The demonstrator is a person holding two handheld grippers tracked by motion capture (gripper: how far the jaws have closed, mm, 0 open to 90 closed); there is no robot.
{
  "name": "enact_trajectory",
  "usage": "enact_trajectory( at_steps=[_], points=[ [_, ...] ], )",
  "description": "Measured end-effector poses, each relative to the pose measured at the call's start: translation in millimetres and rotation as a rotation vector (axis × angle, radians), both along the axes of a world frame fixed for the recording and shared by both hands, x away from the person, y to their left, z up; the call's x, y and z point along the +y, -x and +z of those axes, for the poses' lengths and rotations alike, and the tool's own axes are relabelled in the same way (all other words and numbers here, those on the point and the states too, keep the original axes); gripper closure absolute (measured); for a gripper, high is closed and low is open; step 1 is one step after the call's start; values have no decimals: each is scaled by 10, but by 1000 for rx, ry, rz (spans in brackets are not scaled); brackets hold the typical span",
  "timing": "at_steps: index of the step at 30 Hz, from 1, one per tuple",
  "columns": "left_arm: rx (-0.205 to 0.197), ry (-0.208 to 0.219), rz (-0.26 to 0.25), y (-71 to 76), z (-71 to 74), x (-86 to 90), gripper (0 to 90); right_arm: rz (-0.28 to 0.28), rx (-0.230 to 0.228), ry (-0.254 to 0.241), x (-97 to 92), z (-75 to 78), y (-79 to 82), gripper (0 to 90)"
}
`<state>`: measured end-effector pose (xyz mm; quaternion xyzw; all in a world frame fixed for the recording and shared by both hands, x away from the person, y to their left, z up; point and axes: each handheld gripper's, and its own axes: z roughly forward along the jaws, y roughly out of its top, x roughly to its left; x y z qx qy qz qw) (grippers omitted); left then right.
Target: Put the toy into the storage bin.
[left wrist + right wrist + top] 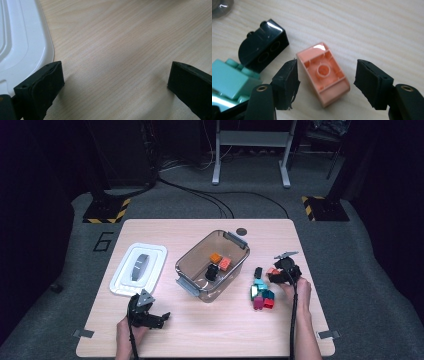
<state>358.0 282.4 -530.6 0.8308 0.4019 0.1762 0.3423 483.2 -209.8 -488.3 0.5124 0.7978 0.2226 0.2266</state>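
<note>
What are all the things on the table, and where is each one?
Clear plastic tub: one, smoky see-through, middle of the wooden table.
Bricks inside the tub: three, orange, red-orange, black.
White plastic lid: one, grey handle, left of the tub.
Pink toy brick: one, lying hollow side up between the right gripper's jaws, not pressed.
Black toy brick: one, beside the pink one.
Pile of loose bricks: several, teal, green, dark red, right of the tub.
Left gripper: black, jaws wide open over bare wood by the lid.
Right gripper: black, jaws either side of the pink brick.
Hands: two, at the near edge.
</note>
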Motion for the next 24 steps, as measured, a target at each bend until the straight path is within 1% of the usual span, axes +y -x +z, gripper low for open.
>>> enact_trajectory(
  at_steps=[1,2,3,4,5,6,7,8,9,10,11,14,16,17,18,20,22,23,24],
  points=[
    [-3,3,1,-1,-4,-2,4,20,2,-5,14,6,-24,324],
    [-3,2,1,-1,-3,-1,4,27,2,9,32,9,-48,321],
    [-3,2,1,-1,-3,-1,4,41,-11,35,55,1,-67,326],
    [-3,2,1,-1,-3,-1,4,59,-10,43,70,-10,-84,329],
    [-3,2,1,-1,-3,-1,4,74,2,56,96,-38,-111,328],
    [-3,3,1,-1,-3,-1,4,68,21,62,113,-53,-128,330],
    [-3,2,1,-1,-3,-1,4,75,37,58,113,-76,-165,369],
    [1,-1,-1,0,1,1,4,70,47,49,113,-83,-179,417],
    [-5,7,5,0,-6,-5,4,57,53,50,109,-89,-203,475],
    [-6,10,7,0,-7,-6,4,54,57,40,107,-89,-207,500],
    [-6,10,7,0,-7,-6,4,49,53,25,107,-85,-204,558],
    [-5,10,7,0,-7,-6,4,51,64,14,99,-72,-199,566],
    [-5,9,7,0,-6,-6,4,35,73,11,95,-53,-171,574],
    [-5,9,7,0,-6,-6,4,42,72,4,85,-44,-166,575],
    [-5,10,7,0,-7,-6,4,45,68,-17,76,-32,-155,576],
    [-3,7,6,1,-4,-5,4,38,57,-35,61,2,-133,576],
    [0,7,5,1,-2,-4,4,36,45,-66,48,39,-109,577],
    [-5,10,7,0,-7,-6,4,32,33,-73,36,70,-95,577],
    [-5,10,7,0,-7,-6,4,32,33,-73,36,70,-95,577]
  ],
)
